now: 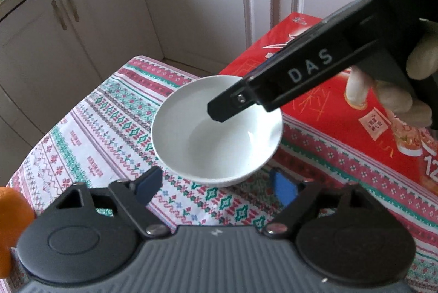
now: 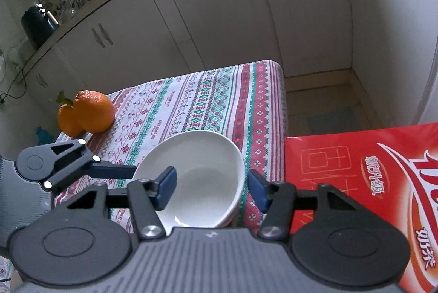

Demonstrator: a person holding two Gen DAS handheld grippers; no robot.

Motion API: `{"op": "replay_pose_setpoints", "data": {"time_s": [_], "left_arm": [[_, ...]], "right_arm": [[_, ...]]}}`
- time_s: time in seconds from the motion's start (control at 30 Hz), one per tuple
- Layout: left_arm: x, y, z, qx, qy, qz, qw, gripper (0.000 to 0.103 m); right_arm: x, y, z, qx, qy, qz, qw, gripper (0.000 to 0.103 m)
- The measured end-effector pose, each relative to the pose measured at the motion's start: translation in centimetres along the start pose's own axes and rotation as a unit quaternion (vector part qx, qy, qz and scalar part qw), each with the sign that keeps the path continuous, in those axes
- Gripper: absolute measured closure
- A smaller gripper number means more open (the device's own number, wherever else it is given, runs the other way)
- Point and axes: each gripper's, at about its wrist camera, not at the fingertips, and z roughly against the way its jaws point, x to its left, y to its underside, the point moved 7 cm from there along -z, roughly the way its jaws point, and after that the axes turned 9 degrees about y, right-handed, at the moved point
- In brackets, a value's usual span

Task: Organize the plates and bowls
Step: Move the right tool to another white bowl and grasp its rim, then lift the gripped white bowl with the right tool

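A white bowl stands on the patterned tablecloth. My left gripper is open. Its blue pads flank the bowl's near base, and I see no clear press. My right gripper is also open and straddles the bowl's right wall. Its left pad hangs inside the bowl and its right pad sits just outside the rim. In the left wrist view, one of the right gripper's fingers dips into the bowl from the upper right. A left gripper finger reaches the bowl's left rim.
A red carton lies on the table right beside the bowl. Two oranges sit at the table's far left corner. The far table edge drops to the floor, with white cabinets behind it. A gloved hand holds the right gripper.
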Motion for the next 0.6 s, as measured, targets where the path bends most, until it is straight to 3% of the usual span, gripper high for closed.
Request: {"op": "replay_pose_setpoints", "data": {"time_s": [0.23, 0.6], "left_arm": [[0.25, -0.05, -0.11, -0.009, 0.004, 0.007, 0.9999, 0.029], [-0.01, 0.01, 0.22, -0.008, 0.003, 0.005, 1.0, 0.03]], "right_arm": [[-0.48, 0.14, -0.15, 0.002, -0.005, -0.007, 1.0, 0.055], [-0.28, 0.4, 0.13, 0.003, -0.006, -0.008, 1.0, 0.056]]}}
